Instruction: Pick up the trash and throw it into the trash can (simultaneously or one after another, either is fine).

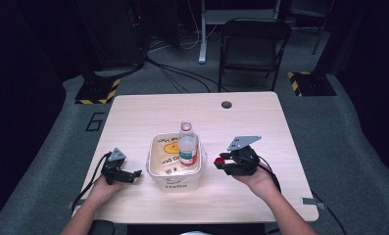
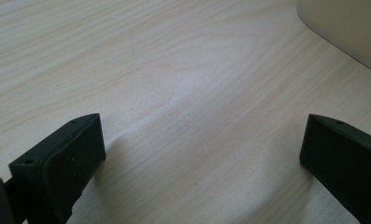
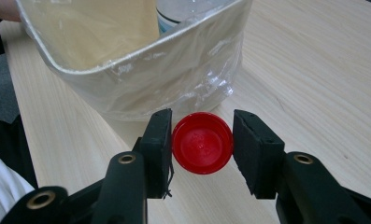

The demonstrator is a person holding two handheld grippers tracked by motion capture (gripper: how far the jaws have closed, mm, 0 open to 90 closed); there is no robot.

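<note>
A clear plastic bottle [image 1: 187, 147] with a red-and-white label stands upright and uncapped in a white plastic-lined tub [image 1: 175, 185] at the table's middle. To the tub's right, my right gripper [image 1: 219, 163] is shut on a red bottle cap [image 1: 218, 160]. The right gripper view shows the cap [image 3: 202, 143] squeezed between the two jaws just above the table, close to the tub wall [image 3: 141, 70], with the bottle [image 3: 188, 11] behind it. My left gripper [image 1: 135, 174] rests left of the tub, open and holding nothing [image 2: 202, 140]; the tub's corner [image 2: 346, 28] lies ahead to its right.
The wooden table [image 1: 133, 117] has a cable hole [image 1: 226, 104] near its far edge. A black folding chair [image 1: 253, 44] stands beyond the table, with cables and yellow-black striped stand bases [image 1: 98, 92] on the grey floor.
</note>
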